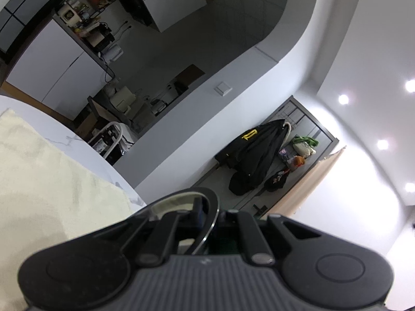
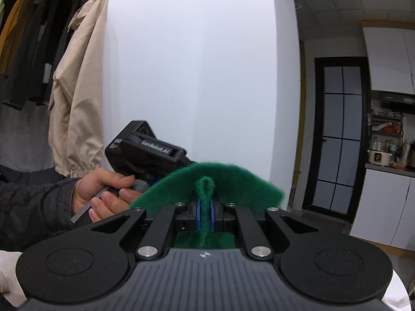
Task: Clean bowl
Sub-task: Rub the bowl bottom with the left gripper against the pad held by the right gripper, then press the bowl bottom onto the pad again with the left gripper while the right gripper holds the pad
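- Left wrist view, left gripper (image 1: pixel 201 213): jaws closed on the rim of the bowl (image 1: pixel 207 197), one blue pad inside the rim; the other side of the pinch is hidden behind the wall
- Left wrist view, bowl: dark, glossy, seen edge-on and held up off the table (image 1: pixel 85 142), tilted so only the rim arc and a sliver of the pale inside show; whether it is soiled or already clean cannot be read from here
- Left wrist view, cloth (image 1: pixel 39 168): cream, spread on the marble table below and left of the bowl
- Right wrist view, right gripper (image 2: pixel 205 210): blue pads clamped on a folded green scouring pad (image 2: pixel 233 184), which fans out beyond the tips in a wide arc
- Right wrist view, hand (image 2: pixel 103 194): the person's left, dark sleeve, round the handle of the other gripper, near the scouring pad; the bowl itself is probably hidden behind the pad
- Handling note, as a judgement: keep the rim pinch firm and the bowl's mouth turned toward the scouring pad; press the fanned edge flat against the inner wall and sweep in arcs, with light force so the glossy rim does not slip from the pinch
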Tool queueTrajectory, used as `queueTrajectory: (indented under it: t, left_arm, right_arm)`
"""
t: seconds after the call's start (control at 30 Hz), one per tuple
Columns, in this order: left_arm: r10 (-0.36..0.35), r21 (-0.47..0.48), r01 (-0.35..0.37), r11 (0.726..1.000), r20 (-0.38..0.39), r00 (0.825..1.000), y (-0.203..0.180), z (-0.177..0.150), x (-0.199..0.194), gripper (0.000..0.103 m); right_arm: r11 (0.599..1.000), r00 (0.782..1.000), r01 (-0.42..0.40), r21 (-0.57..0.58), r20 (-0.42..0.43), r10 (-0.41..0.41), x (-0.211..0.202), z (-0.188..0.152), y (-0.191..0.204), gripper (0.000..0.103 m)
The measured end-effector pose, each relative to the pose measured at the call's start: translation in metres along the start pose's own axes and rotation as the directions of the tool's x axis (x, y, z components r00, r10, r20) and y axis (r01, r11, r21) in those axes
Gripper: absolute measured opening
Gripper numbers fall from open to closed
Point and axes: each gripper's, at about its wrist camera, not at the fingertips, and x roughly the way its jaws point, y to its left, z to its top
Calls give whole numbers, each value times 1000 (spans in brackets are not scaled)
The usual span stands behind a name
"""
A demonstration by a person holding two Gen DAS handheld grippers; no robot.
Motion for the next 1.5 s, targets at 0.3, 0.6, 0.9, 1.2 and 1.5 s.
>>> queueTrajectory:
  t: [0.3,0.6,0.9,1.2,1.5]
  left_arm:
    - [15,-21,-14,1000,30,999,4,0,0,7]
    - [23,-19,-22,1000,28,999,-2,-4,6,7]
    - [22,-6,-21,1000,24,999,-12,-5,13,7]
    - [-86,-15,87,996,54,995,-28,-1,10,8]
    - [-217,-86,225,971,97,971,-27,-3,0,8]
  right_arm:
    - [1000,1000,-24,12,-12,25,14,0,8,8]
    - [999,999,-43,3,-18,43,24,-1,19,8]
    - [999,999,-31,23,-16,31,26,2,20,8]
    - [999,995,-46,9,-91,46,39,-13,24,8]
    - [999,992,13,48,-126,-7,43,-30,0,8]
